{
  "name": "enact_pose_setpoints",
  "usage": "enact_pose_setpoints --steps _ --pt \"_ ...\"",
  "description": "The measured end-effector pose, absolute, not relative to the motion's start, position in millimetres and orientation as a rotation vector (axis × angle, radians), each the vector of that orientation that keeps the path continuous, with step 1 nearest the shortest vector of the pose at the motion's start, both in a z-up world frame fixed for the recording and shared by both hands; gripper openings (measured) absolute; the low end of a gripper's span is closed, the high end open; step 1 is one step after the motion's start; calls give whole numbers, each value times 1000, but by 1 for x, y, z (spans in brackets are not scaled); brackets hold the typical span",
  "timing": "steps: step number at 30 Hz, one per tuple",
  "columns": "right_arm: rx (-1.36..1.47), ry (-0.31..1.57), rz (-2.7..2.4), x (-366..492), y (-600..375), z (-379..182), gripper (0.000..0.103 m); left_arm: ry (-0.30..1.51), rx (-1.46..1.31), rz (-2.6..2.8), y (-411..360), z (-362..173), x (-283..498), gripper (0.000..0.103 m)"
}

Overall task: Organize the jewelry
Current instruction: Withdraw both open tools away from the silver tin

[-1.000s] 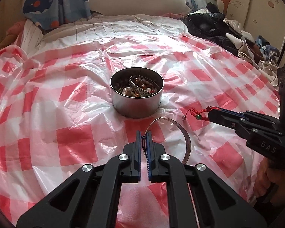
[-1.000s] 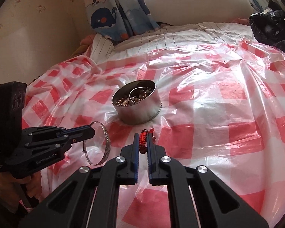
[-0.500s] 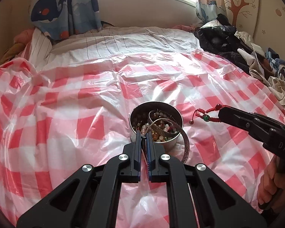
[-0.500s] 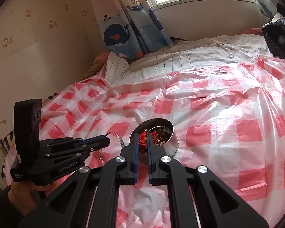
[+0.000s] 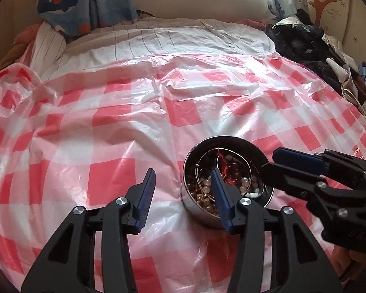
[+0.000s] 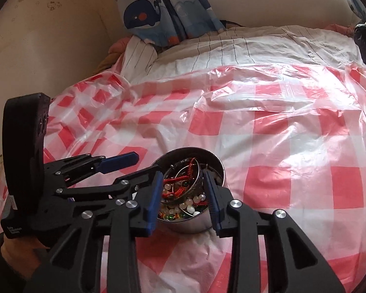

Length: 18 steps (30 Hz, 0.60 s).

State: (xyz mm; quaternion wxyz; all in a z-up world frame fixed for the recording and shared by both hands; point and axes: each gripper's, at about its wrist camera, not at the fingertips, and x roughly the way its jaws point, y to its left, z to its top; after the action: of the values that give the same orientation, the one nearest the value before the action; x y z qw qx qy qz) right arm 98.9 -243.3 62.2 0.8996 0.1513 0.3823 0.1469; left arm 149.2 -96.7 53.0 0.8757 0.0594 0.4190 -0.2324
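A round metal tin (image 5: 202, 216) (image 6: 191, 228) sits on the red-and-white checked plastic sheet, filled with beads. A red cord bracelet (image 5: 222, 164) (image 6: 181, 191) and a thin silver bangle (image 5: 250, 171) (image 6: 198, 176) lie inside it on the beads. My left gripper (image 5: 183, 173) (image 6: 147, 162) hangs over the tin's left edge, its jaws opening with nothing between them. From the other side, my right gripper (image 6: 182, 174) (image 5: 269, 160) hovers just above the tin. Its jaws are also opening and empty, the bracelet lying loose below them.
The checked sheet (image 5: 109, 146) covers a bed. Striped white bedding (image 5: 170, 41) and a whale-print curtain (image 5: 85, 0) lie at the far end. A heap of dark clothes (image 5: 305, 44) sits at the far right, and a wall (image 6: 48, 48) stands to the left.
Both grippers travelled forward to the tin, one carrying the bangle and the other the red bracelet. Both jaws have parted, and the two pieces now lie in the tin.
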Motion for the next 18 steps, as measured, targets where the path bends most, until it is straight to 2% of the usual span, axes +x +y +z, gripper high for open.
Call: enact_pose_setpoints --steps 5,7,11,13,15,18 --pt "320 792 309 80 -246 62 37 861 137 -463 -77 55 119 55" --pt "335 801 302 73 -246 59 39 868 128 -449 -66 52 106 56" --pt "331 800 277 47 -243 57 53 880 128 -437 -54 44 80 57" --pt "324 803 260 31 -239 55 54 877 135 -443 -54 42 65 58" --pt "306 810 230 14 -234 52 61 867 158 -442 -56 40 50 61" --pt "278 827 188 -7 -225 44 66 862 175 -441 -59 35 28 66"
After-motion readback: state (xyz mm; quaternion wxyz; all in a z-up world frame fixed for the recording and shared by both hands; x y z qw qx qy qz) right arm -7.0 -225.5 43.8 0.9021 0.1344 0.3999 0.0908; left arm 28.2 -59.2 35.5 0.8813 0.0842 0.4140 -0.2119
